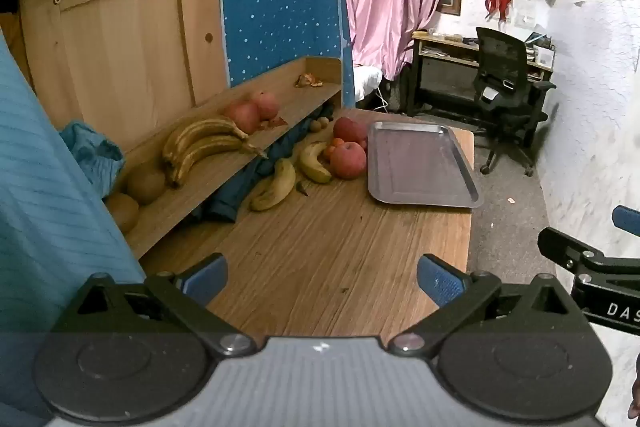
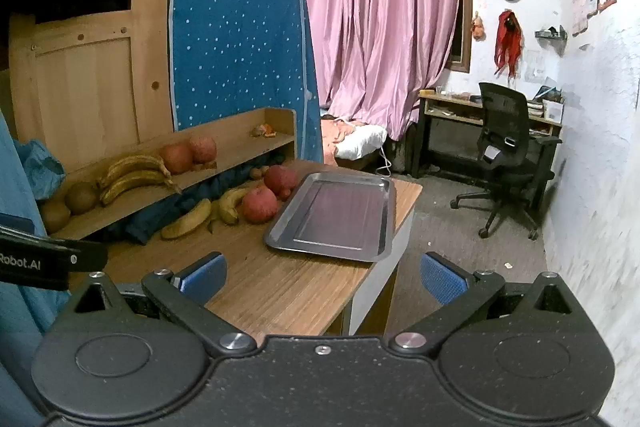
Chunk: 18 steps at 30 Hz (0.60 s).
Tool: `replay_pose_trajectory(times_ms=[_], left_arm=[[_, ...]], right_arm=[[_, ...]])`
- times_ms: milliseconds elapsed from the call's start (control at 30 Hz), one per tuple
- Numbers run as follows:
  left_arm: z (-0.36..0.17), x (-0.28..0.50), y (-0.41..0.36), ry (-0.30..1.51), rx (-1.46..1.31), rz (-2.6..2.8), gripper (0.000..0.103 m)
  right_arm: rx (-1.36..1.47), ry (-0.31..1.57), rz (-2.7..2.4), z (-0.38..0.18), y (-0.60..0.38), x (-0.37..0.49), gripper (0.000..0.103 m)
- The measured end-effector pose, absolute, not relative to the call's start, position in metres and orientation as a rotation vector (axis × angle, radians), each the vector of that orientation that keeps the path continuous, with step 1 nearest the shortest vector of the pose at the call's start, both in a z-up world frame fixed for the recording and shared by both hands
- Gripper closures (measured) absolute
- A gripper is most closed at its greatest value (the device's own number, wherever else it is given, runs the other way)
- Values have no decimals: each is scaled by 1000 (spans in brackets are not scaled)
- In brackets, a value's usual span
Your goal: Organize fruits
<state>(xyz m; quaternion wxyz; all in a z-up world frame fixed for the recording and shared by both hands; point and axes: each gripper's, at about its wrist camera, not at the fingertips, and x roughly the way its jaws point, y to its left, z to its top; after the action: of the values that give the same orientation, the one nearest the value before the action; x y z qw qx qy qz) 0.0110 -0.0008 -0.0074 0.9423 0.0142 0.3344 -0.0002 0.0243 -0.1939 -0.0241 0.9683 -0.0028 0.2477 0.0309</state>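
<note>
Both tools, left and right, gape apart above the table; tray seemingly bare.

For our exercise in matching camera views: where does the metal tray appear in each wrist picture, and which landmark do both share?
Left wrist view: the metal tray lies right of centre, on the table's far right corner.
Right wrist view: the metal tray lies near the centre, at the table's far edge.
Shared landmark: the red apple just left of the tray.
</note>
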Motion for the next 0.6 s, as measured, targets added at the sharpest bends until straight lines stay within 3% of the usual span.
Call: replay_pose_trajectory(times_ms=[600], left_arm=[[-8, 21, -3, 702, 15, 29, 0]], right_arm=[[-2, 547, 98, -30, -198, 43, 1]])
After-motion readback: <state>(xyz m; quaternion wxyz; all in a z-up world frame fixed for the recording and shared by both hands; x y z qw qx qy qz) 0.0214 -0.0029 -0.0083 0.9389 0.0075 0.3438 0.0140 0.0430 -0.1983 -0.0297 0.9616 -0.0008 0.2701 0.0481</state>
